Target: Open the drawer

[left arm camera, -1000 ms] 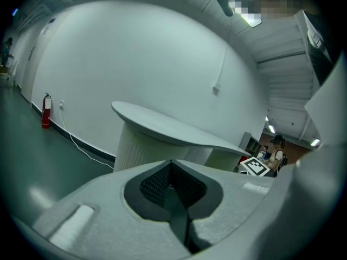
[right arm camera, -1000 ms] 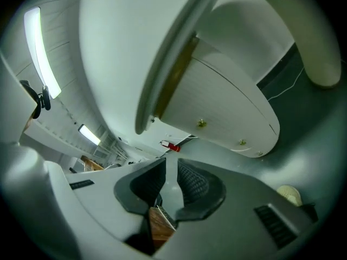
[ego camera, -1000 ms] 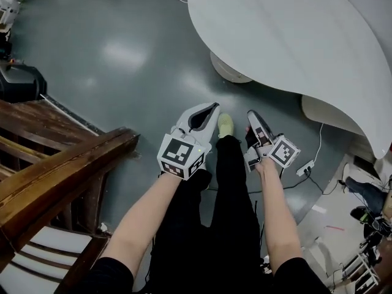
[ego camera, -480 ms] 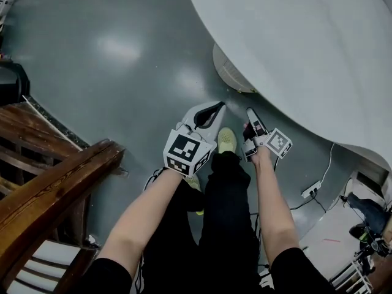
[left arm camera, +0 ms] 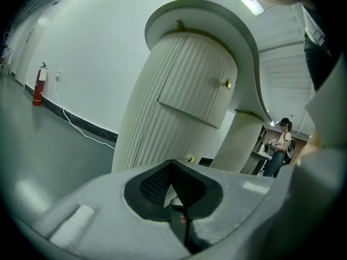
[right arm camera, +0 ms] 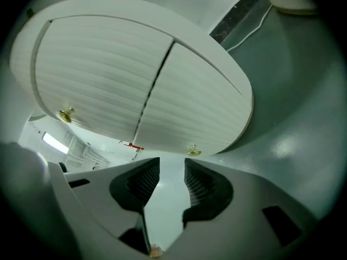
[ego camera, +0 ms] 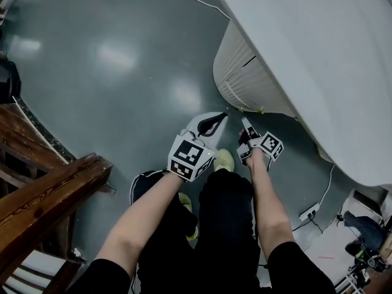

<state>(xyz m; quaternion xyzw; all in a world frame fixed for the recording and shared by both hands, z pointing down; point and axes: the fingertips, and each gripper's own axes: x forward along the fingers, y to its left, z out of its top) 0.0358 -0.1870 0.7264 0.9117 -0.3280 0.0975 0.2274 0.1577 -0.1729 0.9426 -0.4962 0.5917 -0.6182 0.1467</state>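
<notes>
Under the white table top [ego camera: 318, 54] stands a ribbed white pedestal cabinet [ego camera: 242, 75]. In the left gripper view its drawer front [left arm camera: 195, 80] carries a small brass knob [left arm camera: 227, 83]. The right gripper view shows two ribbed fronts split by a seam, one with a brass knob [right arm camera: 66, 114] and one with a lower knob [right arm camera: 193, 152]. My left gripper [ego camera: 213, 124] is shut with nothing in it, a short way from the pedestal. My right gripper [ego camera: 245, 129] hangs beside it; its jaws have just been opening, stand apart and hold nothing [right arm camera: 172, 172].
A dark wooden stair rail [ego camera: 43, 195] fills the lower left. A white cable and power strip [ego camera: 308, 212] lie on the grey floor at the right. The person's legs and a yellow-green shoe [ego camera: 223, 160] are below the grippers. A red fire extinguisher [left arm camera: 38, 84] and a distant person [left arm camera: 282, 145] show.
Both grippers have sunk toward the floor and come nearer the pedestal, whose ribbed side now shows. The right gripper's jaws have spread apart.
</notes>
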